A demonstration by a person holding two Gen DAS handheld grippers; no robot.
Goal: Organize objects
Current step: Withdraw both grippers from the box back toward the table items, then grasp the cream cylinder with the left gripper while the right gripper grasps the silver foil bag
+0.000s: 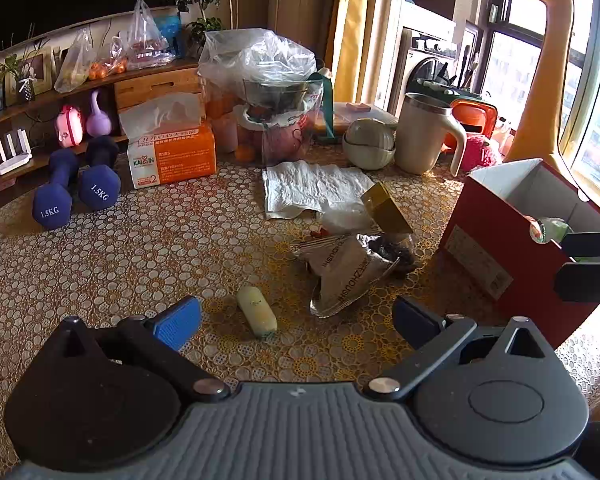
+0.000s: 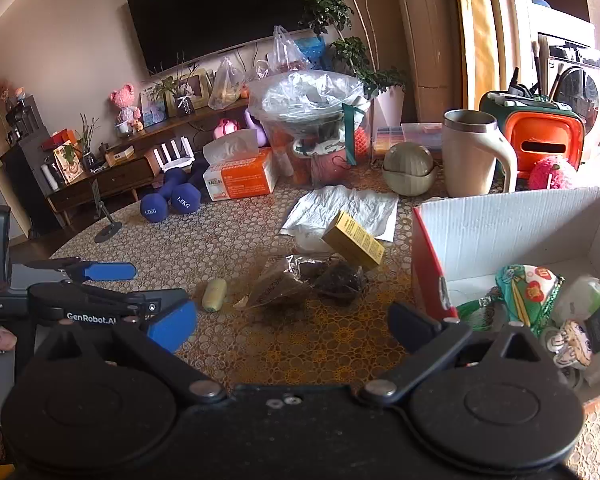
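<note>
Roughly partway through, judging by the layout. Already in the red cardboard box [image 2: 432, 248]: a green snack packet [image 2: 528, 292], a white-and-green packet [image 2: 584, 300] beside it, and a small cartoon-printed item [image 2: 572, 344] in front of those. Box interior otherwise mostly bare.

Still loose on the patterned tablecloth [image 1: 140, 264], all left of the box: pale yellow capsule-shaped case [image 1: 257, 311], farthest from the box; crumpled foil pouch [image 1: 340, 276] between the case and the box, with a dark clump [image 1: 392, 250] spilling at its open end; yellow carton [image 1: 386, 208] tilted on edge just behind the pouch, resting on a clear plastic wrapper [image 1: 340, 218]; unfolded paper towel [image 1: 312, 188] behind that. Small red bits [image 1: 318, 233] beside the wrapper, too small to identify.

Left gripper [image 1: 296, 320]: jaws spread wide, nothing between the pads, hovering over the capsule case, no contact. Right gripper [image 2: 292, 326]: likewise released and empty, near the box's left front corner, aimed at the bare cloth in front of the pouch.

Probably next: capsule case for the left, pouch or carton for the right. Dumbbells [image 1: 76, 192], tissue box [image 1: 172, 156], mug [image 1: 428, 136] at the far edge look like fixtures rather than items to sort — uncertain.
</note>
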